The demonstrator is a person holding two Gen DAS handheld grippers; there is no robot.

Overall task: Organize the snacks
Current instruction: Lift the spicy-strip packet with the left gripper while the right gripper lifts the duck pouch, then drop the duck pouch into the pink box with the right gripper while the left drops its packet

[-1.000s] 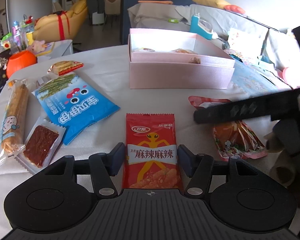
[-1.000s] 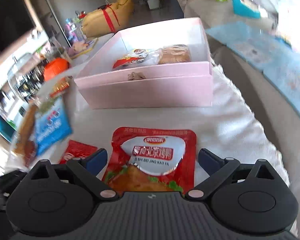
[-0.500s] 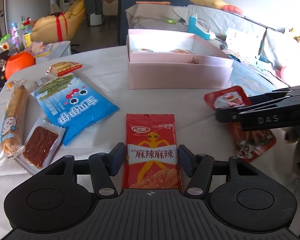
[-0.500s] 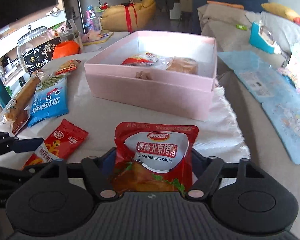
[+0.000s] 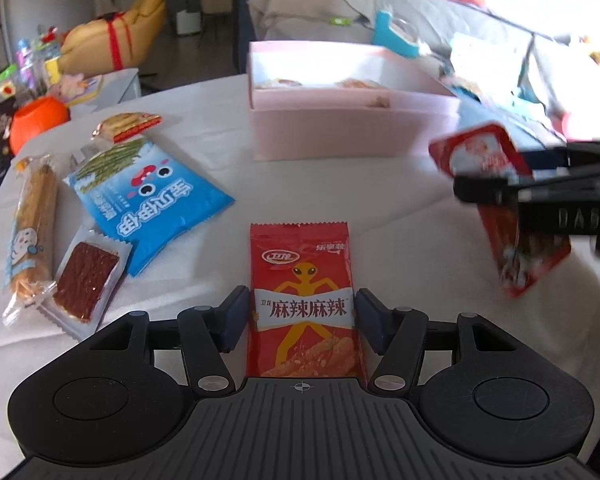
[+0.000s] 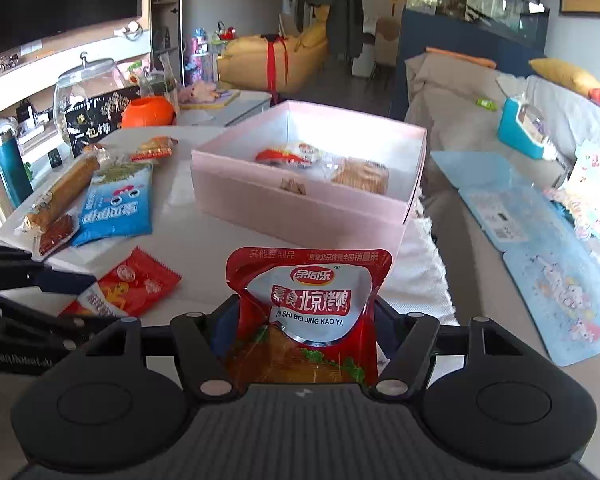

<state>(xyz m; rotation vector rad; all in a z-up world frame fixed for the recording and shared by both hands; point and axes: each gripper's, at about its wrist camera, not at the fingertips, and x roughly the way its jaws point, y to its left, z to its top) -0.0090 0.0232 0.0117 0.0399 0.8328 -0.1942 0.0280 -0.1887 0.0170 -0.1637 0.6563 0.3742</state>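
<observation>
Both packets' lower ends hidden, red spicy-strip packet (image 5: 302,300), duck pouch (image 6: 310,312)

Right claw (image 6: 304,320) clamped on a red roast-duck snack pouch (image 6: 306,312), raised above the white tabletop (image 6: 204,276). Beyond: open pink box (image 6: 300,204) containing snacks. Lower left: left claw (image 6: 60,300) around a red spicy-strip packet (image 6: 136,286).
</observation>
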